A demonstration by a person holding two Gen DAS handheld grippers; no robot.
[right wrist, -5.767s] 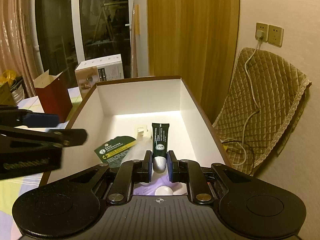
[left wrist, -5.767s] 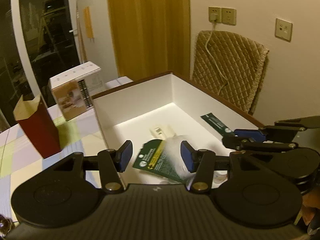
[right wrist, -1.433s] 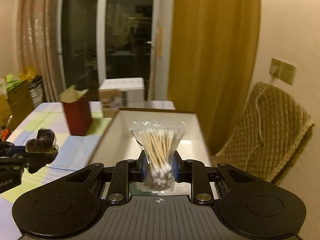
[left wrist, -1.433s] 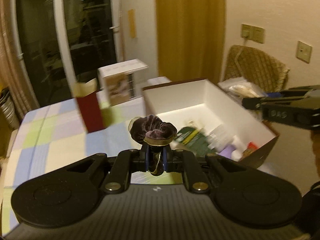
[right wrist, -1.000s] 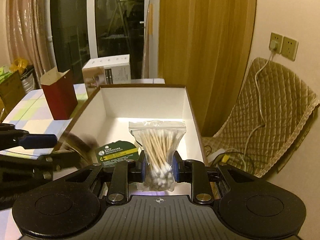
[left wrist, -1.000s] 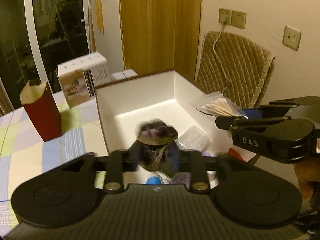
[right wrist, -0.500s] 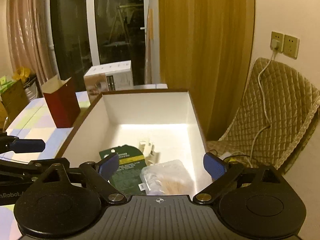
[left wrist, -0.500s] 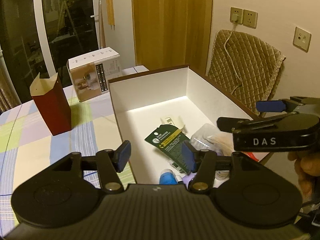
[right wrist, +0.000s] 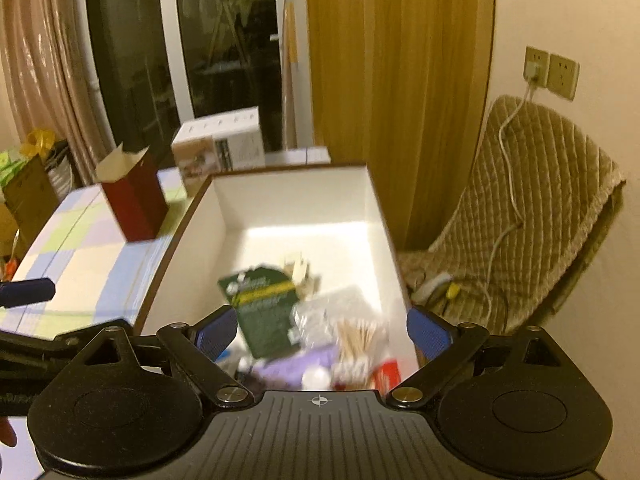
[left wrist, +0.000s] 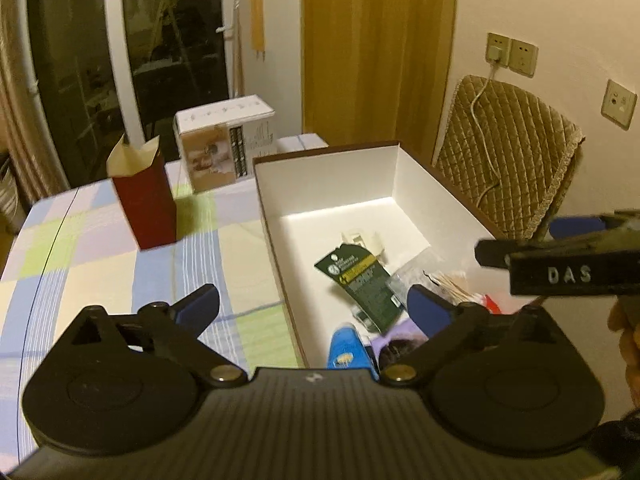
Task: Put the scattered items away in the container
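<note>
**Both loads released into the box; fingers empty**

Left wrist view. The left gripper (left wrist: 314, 306) fills the lower frame with its fingers (left wrist: 198, 304) spread wide and nothing between them. A second and a half ago they were clamped on a dark velvet scrunchie; a dark shape that may be that scrunchie (left wrist: 394, 350) now lies at the near end of the box (left wrist: 404, 168), just above the gripper body, beside a blue item (left wrist: 346, 346) and a green packet (left wrist: 358, 278). The right gripper (left wrist: 560, 260) enters from the right edge, over the box's right wall; its finger spacing cannot be read here. On the checked counter (left wrist: 100, 248), upper left of centre, stand a red carton (left wrist: 144, 200) and a white carton (left wrist: 224, 148); no loose item shows on it.

Right wrist view. The right gripper (right wrist: 320, 332) likewise has its fingers (right wrist: 428, 334) wide apart and empty. The bag of cotton swabs (right wrist: 352, 342) it held a second ago rests in the box (right wrist: 292, 196), lower centre, touching the green packet (right wrist: 262, 308) and a purple item (right wrist: 296, 366). The frame is motion-blurred.

Reading: both drops appear complete. As far as these views reach, the counter carries only the two cartons, so the tidying looks near its end, unless items lie out of frame.
</note>
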